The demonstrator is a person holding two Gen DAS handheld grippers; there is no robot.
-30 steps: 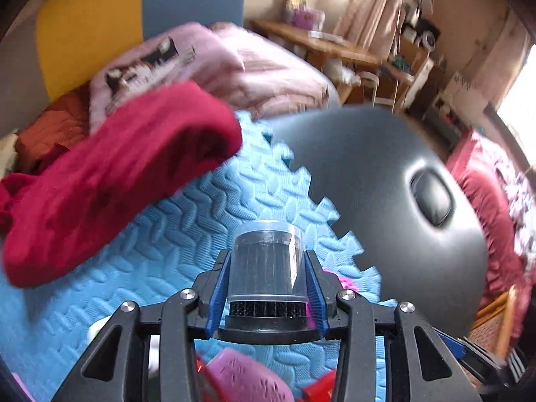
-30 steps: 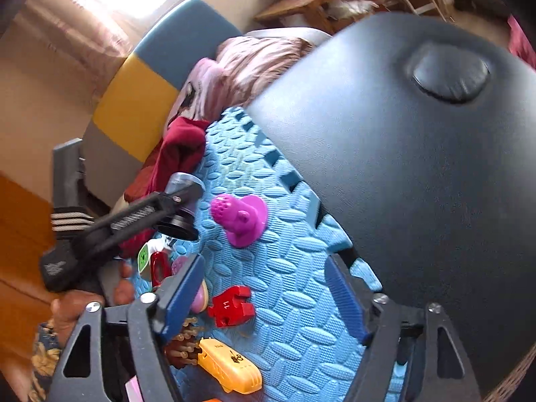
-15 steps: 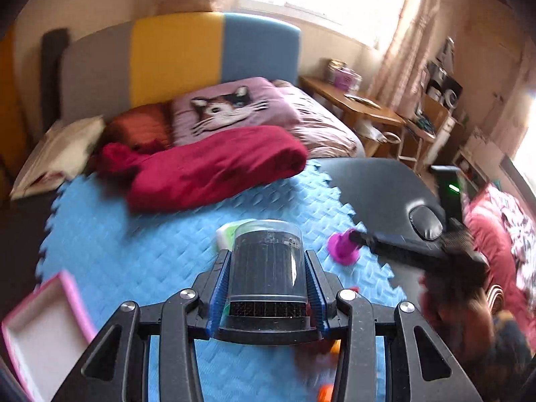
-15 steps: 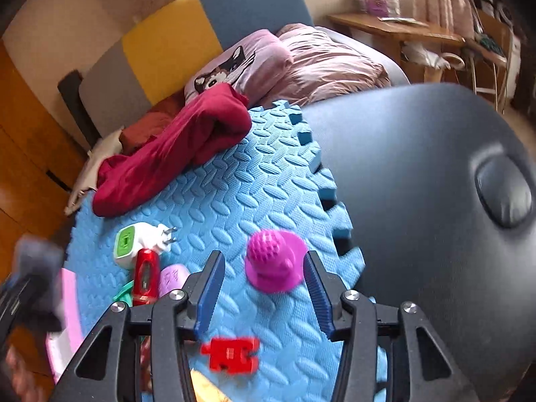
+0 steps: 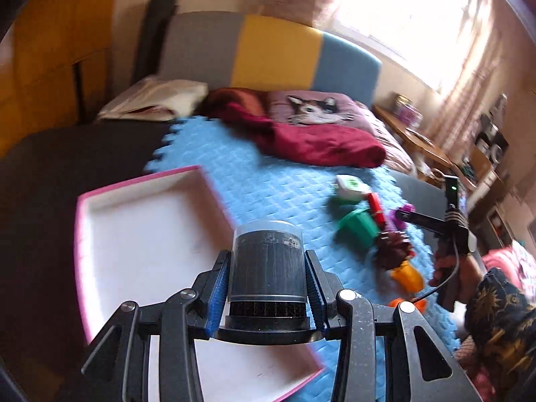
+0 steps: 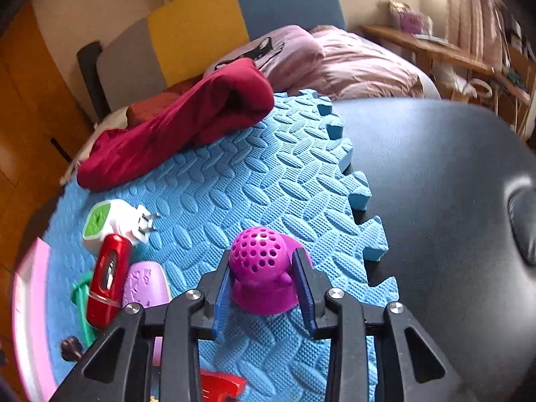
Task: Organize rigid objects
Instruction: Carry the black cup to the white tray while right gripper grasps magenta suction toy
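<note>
Over the tray: the left gripper (image 5: 268,278) hangs above the white tray with the pink rim (image 5: 140,181), which lies at 9 o'clock in the left wrist view, partly on the blue foam mat (image 5: 274,187).
Left gripper: its blue pads are pressed against both sides of a dark cylinder under a clear cap (image 5: 268,264), held upright between them.
Right gripper: the right gripper (image 6: 264,278) is narrowed around a purple perforated toy (image 6: 261,268); both pads look to be touching its sides, and the toy's base sits on the blue foam mat (image 6: 234,184).
Mat edge: the purple toy is near the mat's toothed border, with dark padding (image 6: 435,184) at 3 o'clock.
Loose things, right wrist view: a white and green plug adapter (image 6: 114,224) at 9 o'clock; a red lighter-like object (image 6: 107,281) just below it, touching a pale purple piece (image 6: 144,284); a green item (image 6: 80,298) partly hidden under the red one.
Loose things, left wrist view: a green cup-like piece (image 5: 356,227) at 3 o'clock, blurred, among other small toys.
Far end: a folded red cloth (image 6: 187,117) at 11 o'clock lies on the mat.
</note>
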